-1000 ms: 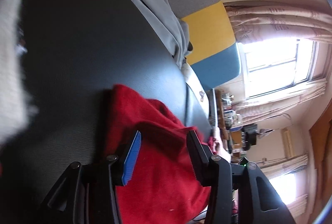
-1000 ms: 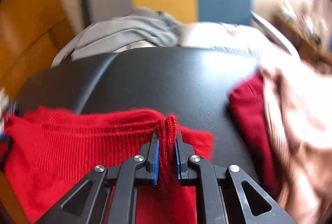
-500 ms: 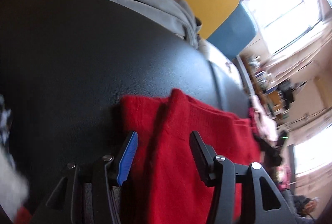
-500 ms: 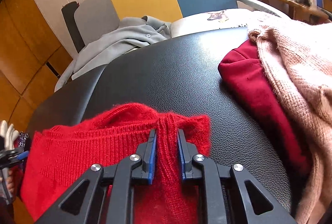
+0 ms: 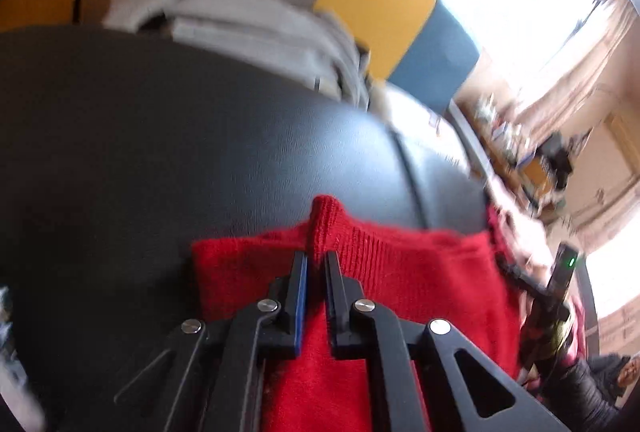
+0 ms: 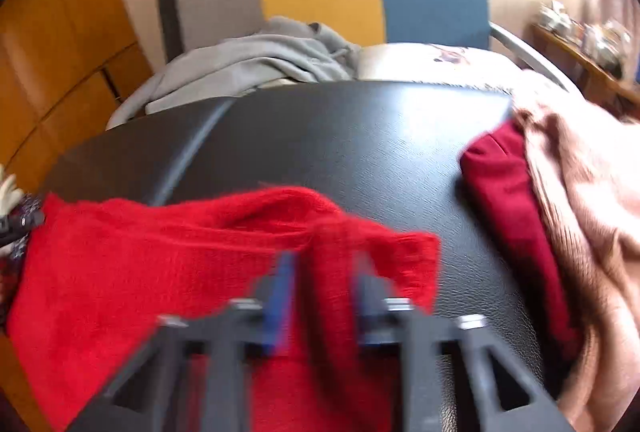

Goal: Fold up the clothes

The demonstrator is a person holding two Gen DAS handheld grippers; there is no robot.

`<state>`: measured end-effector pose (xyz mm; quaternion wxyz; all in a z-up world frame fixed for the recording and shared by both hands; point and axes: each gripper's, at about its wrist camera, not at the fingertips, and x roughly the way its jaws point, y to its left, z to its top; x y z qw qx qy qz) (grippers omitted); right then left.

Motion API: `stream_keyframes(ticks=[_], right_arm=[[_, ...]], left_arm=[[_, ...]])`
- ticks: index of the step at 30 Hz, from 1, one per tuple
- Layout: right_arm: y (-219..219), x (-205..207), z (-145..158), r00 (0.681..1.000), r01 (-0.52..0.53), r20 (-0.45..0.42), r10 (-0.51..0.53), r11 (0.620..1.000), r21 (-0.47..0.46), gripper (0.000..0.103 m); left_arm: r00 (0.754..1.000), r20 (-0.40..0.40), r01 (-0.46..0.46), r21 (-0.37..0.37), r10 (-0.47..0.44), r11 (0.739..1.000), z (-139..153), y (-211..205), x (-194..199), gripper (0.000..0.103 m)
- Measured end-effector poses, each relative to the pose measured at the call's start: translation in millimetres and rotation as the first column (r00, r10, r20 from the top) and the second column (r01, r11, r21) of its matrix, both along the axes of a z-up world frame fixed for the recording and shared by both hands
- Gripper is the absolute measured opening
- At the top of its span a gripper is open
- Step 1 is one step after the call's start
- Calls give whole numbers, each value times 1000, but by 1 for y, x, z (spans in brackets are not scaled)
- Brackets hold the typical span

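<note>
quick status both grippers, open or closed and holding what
Left gripper: closed, pinching a fold of the red sweater.
Right gripper: blurred, jaws apart around a ridge of the red sweater; grip cannot be told.

You have nothing to read here: no words, labels, brand marks or numbers stand on anything in either wrist view. The only mark that comes close is a small dark print on the white cushion [image 6: 448, 55], and it is too blurred for you to tell whether it is a picture or lettering. The items on the shelf [image 6: 580, 43] are too small and smeared to make out.
</note>
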<state>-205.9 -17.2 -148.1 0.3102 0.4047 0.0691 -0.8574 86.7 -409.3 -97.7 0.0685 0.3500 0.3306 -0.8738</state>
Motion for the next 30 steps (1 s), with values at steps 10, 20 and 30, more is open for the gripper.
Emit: stream_keyframes(ticks=[10, 20, 30], right_arm=[[20, -32, -24, 990, 140, 29, -140, 990, -5, 12], [-14, 13, 25, 990, -136, -42, 134, 990, -39, 38], [-98, 54, 23, 923, -383, 6, 385, 919, 93, 57]], left_arm=[[978, 143, -159, 23, 155, 987, -44, -23, -2, 0], [988, 39, 156, -247, -151, 956, 28, 59, -26, 28], [889, 190, 456, -305, -416, 836, 11, 123, -101, 41]])
